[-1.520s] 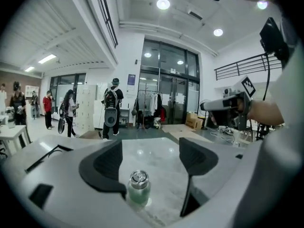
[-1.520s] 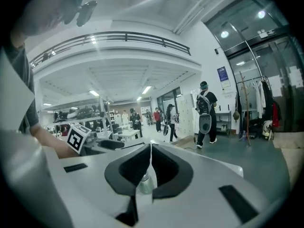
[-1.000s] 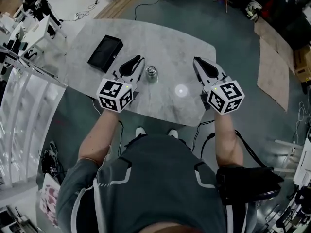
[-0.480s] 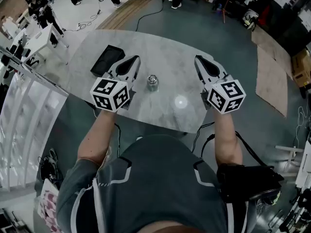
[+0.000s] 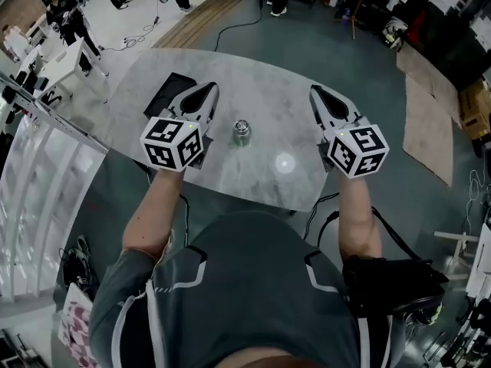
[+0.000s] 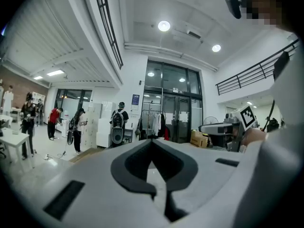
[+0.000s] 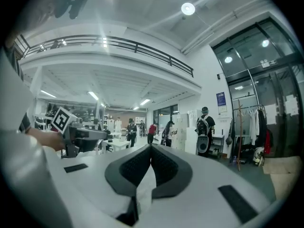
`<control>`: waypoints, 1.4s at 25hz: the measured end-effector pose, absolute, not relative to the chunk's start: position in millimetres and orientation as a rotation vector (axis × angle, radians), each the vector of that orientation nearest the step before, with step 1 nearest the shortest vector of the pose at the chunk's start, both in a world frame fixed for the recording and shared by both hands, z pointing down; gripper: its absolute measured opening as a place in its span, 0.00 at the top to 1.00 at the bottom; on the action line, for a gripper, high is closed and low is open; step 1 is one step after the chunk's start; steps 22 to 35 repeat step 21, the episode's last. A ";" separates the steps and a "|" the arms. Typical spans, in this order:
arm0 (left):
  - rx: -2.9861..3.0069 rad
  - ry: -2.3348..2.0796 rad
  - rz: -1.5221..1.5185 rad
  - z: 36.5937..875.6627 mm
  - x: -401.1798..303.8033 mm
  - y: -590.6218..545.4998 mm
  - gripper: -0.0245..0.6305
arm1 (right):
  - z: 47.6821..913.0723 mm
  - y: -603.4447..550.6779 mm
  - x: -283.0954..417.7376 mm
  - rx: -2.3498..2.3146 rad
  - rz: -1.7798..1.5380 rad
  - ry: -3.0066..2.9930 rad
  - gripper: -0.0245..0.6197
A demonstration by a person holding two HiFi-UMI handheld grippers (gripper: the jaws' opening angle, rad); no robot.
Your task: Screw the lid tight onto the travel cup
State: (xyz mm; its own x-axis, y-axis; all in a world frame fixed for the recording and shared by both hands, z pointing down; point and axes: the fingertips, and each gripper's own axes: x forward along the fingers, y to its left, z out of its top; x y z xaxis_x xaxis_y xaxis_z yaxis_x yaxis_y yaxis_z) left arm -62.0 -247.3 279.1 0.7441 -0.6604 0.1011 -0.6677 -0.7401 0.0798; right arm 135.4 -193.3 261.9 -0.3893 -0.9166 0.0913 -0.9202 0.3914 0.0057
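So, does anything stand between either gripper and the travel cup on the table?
Nothing visible does. The travel cup stands alone on the table, between the left gripper and the right gripper, with bare top on both sides. The black case lies on the left gripper's outer side, away from the cup.

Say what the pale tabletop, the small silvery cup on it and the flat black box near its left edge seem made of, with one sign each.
Pale tabletop: polished marble or marble-look laminate; grey veining, bright lamp reflection.
Small silvery cup: probably bare metal, perhaps stainless steel; shiny highlights.
Flat black box: matt, plastic or fabric; too small to tell.
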 end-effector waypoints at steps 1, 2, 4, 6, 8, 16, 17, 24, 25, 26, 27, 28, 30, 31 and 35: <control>2.836 -1.082 0.109 279.5 -60.4 -246.7 0.95 | 261.6 -193.3 136.1 1.693 0.069 -2.552 0.92; 2.847 -1.082 0.123 279.9 -58.4 -245.7 0.95 | 261.3 -193.4 136.4 1.695 0.067 -2.552 0.92; 2.863 -1.084 0.138 279.4 -56.6 -244.6 0.95 | 260.0 -194.6 134.9 1.696 0.065 -2.552 0.92; 2.864 -1.077 0.129 277.8 -58.4 -244.1 0.95 | 259.0 -195.6 131.4 1.697 0.067 -2.553 0.92; 2.870 -1.070 0.124 275.9 -59.2 -242.2 0.95 | 258.3 -195.1 129.3 1.697 0.068 -2.554 0.92; 2.854 -1.117 0.186 279.0 -60.4 -253.0 0.95 | 253.7 -198.6 131.4 1.706 0.059 -2.548 0.92; 2.852 -1.116 0.185 279.2 -60.4 -252.3 0.95 | 253.7 -197.9 131.7 1.710 0.058 -2.546 0.92; 2.838 -1.153 0.181 278.6 -65.0 -249.9 0.95 | 252.6 -194.3 129.5 1.715 0.057 -2.542 0.92; 2.838 -1.153 0.181 278.6 -65.0 -249.9 0.95 | 252.6 -194.3 129.5 1.715 0.057 -2.542 0.92; 2.838 -1.153 0.181 278.6 -65.0 -249.9 0.95 | 252.6 -194.3 129.5 1.715 0.057 -2.542 0.92; 2.838 -1.153 0.181 278.6 -65.0 -249.9 0.95 | 252.6 -194.3 129.5 1.715 0.057 -2.542 0.92; 2.838 -1.153 0.181 278.6 -65.0 -249.9 0.95 | 252.6 -194.3 129.5 1.715 0.057 -2.542 0.92; 2.838 -1.153 0.181 278.6 -65.0 -249.9 0.95 | 252.6 -194.3 129.5 1.715 0.057 -2.542 0.92; 2.838 -1.153 0.181 278.6 -65.0 -249.9 0.95 | 252.6 -194.3 129.5 1.715 0.057 -2.542 0.92; 2.838 -1.153 0.181 278.6 -65.0 -249.9 0.95 | 252.6 -194.3 129.5 1.715 0.057 -2.542 0.92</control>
